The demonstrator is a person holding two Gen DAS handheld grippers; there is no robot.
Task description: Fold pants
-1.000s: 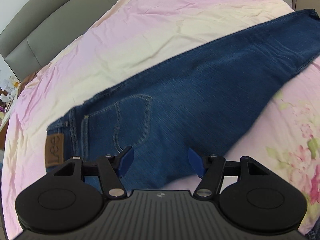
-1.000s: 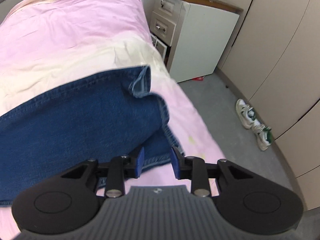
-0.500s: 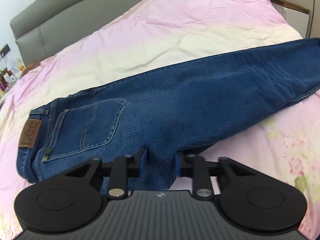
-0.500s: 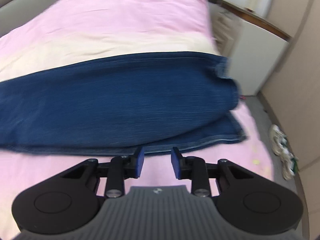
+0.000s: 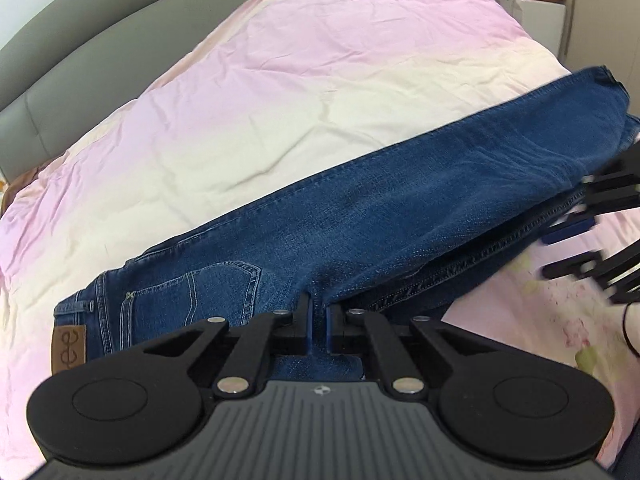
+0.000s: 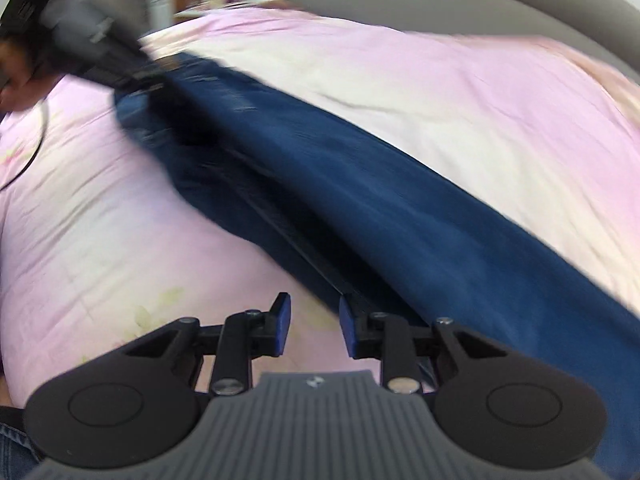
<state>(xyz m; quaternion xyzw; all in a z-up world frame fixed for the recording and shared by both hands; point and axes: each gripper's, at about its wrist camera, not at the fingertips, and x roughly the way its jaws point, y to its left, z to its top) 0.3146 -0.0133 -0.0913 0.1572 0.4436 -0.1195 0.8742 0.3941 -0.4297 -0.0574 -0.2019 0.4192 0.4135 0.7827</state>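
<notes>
Left view: left tool (image 5: 318,322) clenched on jeans (image 5: 400,216), leather patch (image 5: 69,344) visible. Right view: blurred; right tool (image 6: 312,326) closing, nothing between.

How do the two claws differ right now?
The left claw is shut, pinching the jeans at their near edge by the seat; the right claw has a gap between its blue pads, closing, with only pink bedding showing in it. The left view is sharp; the right is blurred. The left sits near the back pocket, the right farther along the leg. Both point down at the jeans' near edge.
</notes>
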